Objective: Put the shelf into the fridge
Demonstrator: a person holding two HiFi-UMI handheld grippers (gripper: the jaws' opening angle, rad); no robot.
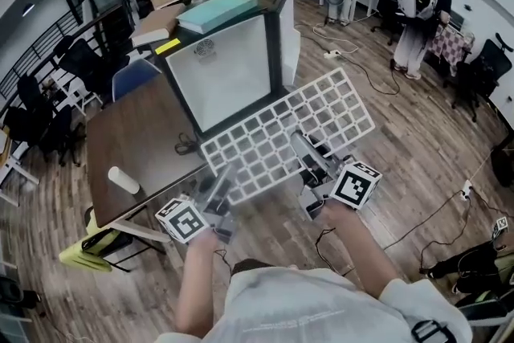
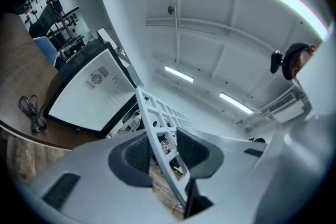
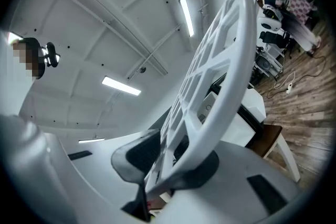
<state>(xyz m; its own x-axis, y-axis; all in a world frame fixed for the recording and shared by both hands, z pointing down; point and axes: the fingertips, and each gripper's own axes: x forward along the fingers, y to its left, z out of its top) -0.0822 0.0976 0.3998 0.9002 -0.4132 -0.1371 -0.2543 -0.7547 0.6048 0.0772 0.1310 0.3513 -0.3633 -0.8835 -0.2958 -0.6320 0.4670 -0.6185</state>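
The white grid shelf (image 1: 289,132) hangs in the air, tilted, just in front of the small black fridge (image 1: 225,72). The fridge stands on the brown table (image 1: 132,140) with its white inside showing and its door (image 1: 285,32) swung open to the right. My left gripper (image 1: 221,190) is shut on the shelf's near left edge, and my right gripper (image 1: 309,155) is shut on its near right part. In the left gripper view the shelf (image 2: 155,123) runs edge-on between the pads of that gripper (image 2: 160,152), with the fridge (image 2: 94,94) beyond. In the right gripper view the shelf (image 3: 220,71) rises from that gripper (image 3: 168,157).
A black cable (image 1: 186,145) and a white cylinder (image 1: 123,180) lie on the table. Books (image 1: 217,12) are stacked on the fridge. A yellow-green chair (image 1: 84,253) sits under the table's near left corner. Desks, chairs and several people fill the far room; cables cross the wooden floor (image 1: 418,165).
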